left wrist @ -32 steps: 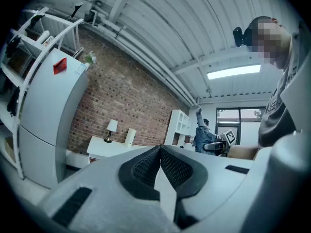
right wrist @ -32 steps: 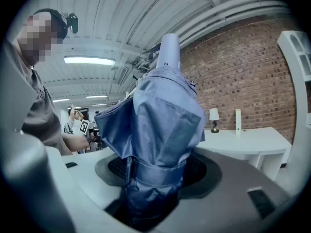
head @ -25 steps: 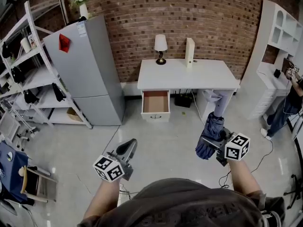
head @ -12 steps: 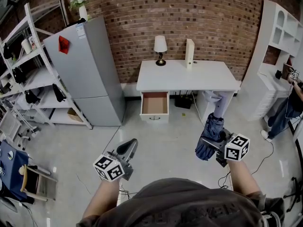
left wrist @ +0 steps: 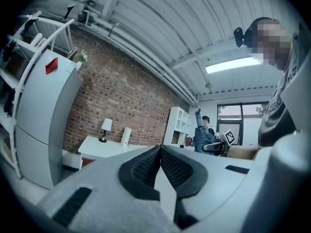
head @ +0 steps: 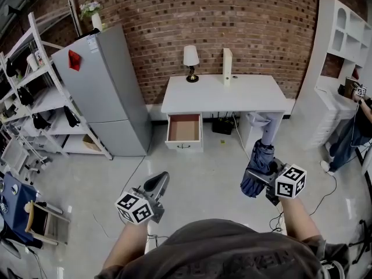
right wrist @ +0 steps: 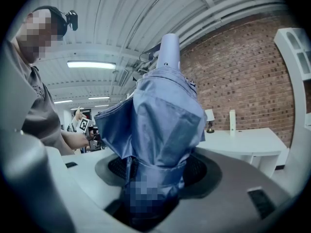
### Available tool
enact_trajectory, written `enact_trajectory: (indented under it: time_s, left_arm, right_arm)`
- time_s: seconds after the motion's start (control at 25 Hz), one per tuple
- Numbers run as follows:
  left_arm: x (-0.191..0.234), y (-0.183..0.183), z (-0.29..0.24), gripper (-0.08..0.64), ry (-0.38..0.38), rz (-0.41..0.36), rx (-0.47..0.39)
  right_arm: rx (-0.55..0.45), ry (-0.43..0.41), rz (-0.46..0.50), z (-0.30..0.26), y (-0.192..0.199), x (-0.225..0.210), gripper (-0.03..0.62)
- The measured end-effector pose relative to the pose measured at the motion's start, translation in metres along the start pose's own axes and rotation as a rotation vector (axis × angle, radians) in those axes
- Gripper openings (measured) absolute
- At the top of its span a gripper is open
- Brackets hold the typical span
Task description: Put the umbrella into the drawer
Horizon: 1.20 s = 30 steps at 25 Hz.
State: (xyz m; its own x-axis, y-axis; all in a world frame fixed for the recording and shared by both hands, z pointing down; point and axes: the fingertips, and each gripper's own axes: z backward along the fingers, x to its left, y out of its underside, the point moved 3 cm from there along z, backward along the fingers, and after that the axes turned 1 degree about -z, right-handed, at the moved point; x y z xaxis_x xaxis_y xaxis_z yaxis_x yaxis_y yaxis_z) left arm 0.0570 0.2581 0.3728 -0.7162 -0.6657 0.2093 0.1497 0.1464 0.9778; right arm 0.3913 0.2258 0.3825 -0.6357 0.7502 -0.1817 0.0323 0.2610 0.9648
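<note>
While the drawer (head: 184,128) is hanging open under the left end of the desk (head: 232,95), well apart from me across the floor, I am holding the umbrella (head: 260,166) in the right gripper (head: 263,182). Its jaws are clamping round the folded blue cloth near the lower end. I am gripping it there, I judge, so that the pale grey end is pointing up and forward toward the desk and can enter the drawer first. The umbrella is folded short with a band round it, so it is probably going to fit lengthwise. The left gripper (head: 156,186) is riding level beside me, its jaws pressed together on nothing. I am leaving it free, likely to steady the drawer front or nudge the umbrella in. The drawer's brown bottom is showing, so nothing seems to be blocking the drop.
</note>
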Motion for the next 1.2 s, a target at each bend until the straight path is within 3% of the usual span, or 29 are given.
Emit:
enact_trajectory:
  time_s: [0.32, 0.64, 0.84, 1.2]
  left_arm:
    - [-0.025, 0.015, -0.025, 0.0, 0.012, 0.002, 0.019]
    - [0.014, 0.014, -0.034, 0.0, 0.037, 0.024, 0.008]
    - [0.077, 0.01, -0.038, 0.0, 0.07, 0.039, -0.002]
    - [0.25, -0.032, -0.049, 0.0, 0.156, 0.02, 0.008]
  right_arm:
    - [0.008, 0.0, 0.019, 0.02, 0.009, -0.02, 0.261]
    - [0.028, 0.02, 0.019, -0.011, 0.008, -0.025, 0.261]
    - [0.036, 0.048, 0.031, -0.066, -0.001, -0.027, 0.26]
    - [0.0, 0.127, 0.004, -0.223, -0.041, -0.024, 0.261]
